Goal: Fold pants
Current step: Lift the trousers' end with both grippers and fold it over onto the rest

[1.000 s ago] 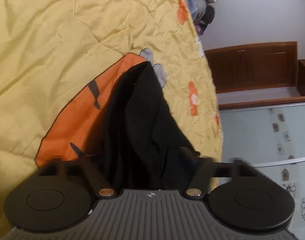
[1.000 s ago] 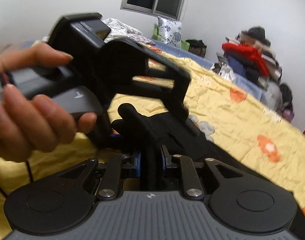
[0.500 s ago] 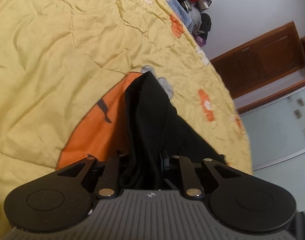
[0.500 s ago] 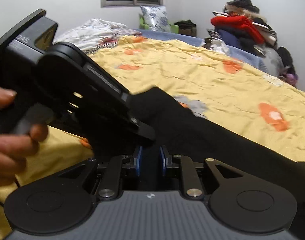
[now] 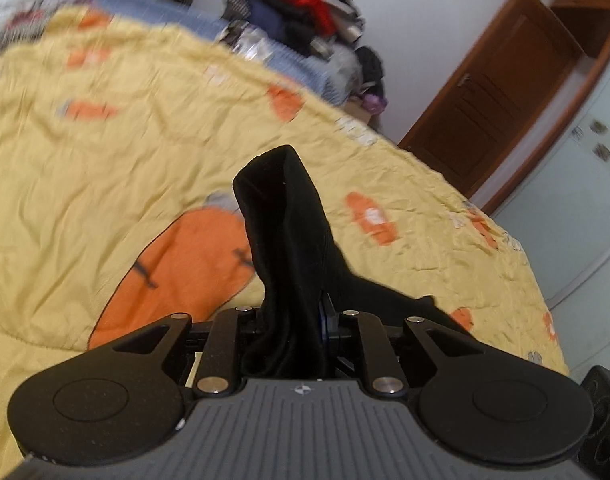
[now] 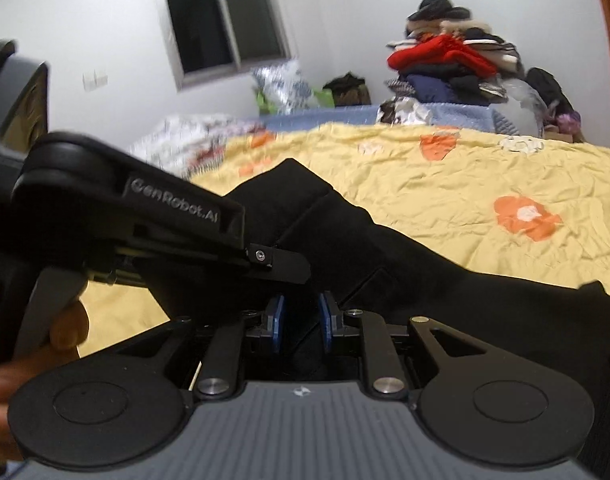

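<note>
I've 1 pair black cloth pants (image 5: 293,248), both grippers' jaws clenched on it; yellow-orange quilted bed (image 5: 85,160), clothes pile (image 6: 457,64) at 1 o'clock.

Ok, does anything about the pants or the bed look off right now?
Nothing damaged or spilled. The black pants are bunched and lifted off the yellow bedspread, pinched in both the left tongs and right tongs, not yet laid flat.

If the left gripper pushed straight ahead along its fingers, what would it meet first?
The black pants already pinched in the left gripper; beyond them, probably the yellow bedspread, though depth is unclear.
</note>
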{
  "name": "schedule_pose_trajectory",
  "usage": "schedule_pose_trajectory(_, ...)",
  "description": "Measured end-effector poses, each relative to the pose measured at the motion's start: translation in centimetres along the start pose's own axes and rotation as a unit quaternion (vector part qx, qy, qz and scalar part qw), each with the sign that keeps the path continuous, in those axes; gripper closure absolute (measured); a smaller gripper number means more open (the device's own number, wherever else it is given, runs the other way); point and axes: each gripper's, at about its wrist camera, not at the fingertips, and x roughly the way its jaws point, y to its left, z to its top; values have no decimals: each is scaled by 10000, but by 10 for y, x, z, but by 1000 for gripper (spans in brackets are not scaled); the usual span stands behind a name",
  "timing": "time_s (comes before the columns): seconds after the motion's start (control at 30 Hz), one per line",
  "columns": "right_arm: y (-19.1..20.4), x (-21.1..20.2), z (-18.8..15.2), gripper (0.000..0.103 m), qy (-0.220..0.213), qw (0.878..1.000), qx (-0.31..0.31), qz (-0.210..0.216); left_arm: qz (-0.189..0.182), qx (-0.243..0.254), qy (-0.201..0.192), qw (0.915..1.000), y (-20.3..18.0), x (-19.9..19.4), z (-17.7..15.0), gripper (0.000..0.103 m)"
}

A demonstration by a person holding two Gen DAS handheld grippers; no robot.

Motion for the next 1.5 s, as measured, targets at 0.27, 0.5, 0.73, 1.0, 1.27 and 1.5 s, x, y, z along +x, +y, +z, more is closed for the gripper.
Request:
schedule_pose_trajectory(0.27,-48,-66,4,84,-752,9930,894,183,-215,785,-397,9959,-93,-18,-14,77)
schedule_pose_trajectory(0.5,-96,-125,-8,84,-1183,9828,1419,-15,-426,1538,-457,9861,-179,-9,-48,73)
schedule_pose_trajectory(0.73,-145,-183,-36,84,-1466,9703,1894,-343,-740,2161,-277,9732,-254,17,-93,70)
schedule_pose_trajectory(1.0,-190,-227,-71,84,-1521,9568,2357,-767,-997,2606,18,9603,-305,47,-140,70)
schedule_pose_trajectory(1.27,-217,-249,-96,84,-1464,9479,2618,-1069,-1107,2791,157,9537,-331,72,-168,69)
schedule_pose_trajectory(1.5,-235,-257,-106,80,-971,9475,2649,-1503,-1458,2919,715,9426,-343,96,-186,56)
